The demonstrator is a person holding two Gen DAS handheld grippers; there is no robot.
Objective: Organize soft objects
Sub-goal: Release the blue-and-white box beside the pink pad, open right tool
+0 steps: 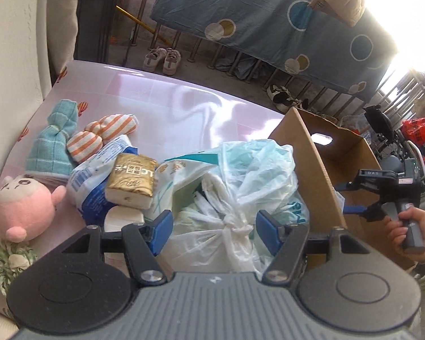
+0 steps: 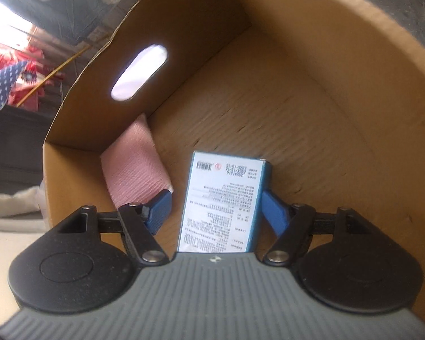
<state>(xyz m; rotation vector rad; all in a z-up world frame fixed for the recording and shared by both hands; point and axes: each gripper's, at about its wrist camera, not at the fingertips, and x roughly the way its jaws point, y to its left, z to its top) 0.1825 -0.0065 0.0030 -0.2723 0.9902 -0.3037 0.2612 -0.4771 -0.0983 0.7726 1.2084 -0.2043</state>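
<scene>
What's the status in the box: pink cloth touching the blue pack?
Apart. The right wrist view shows a strip of bare cardboard box floor between the pink cloth and the blue pack.

The left gripper [image 1: 214, 228] pointed steeply down, jaws apart; the right gripper [image 2: 215, 212] also angled down, jaws spread, a hand [image 1: 405, 232] gripping its handle

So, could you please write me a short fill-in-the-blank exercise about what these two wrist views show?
1. The pink rolled cloth lies inside the cardboard ____.
2. The blue-edged pack stands between the fingers of the ____ tool.
3. The left tool hangs over a knotted plastic ____.
4. The plush toy on the table is coloured ____.

Missing words: box; right; bag; pink
</scene>
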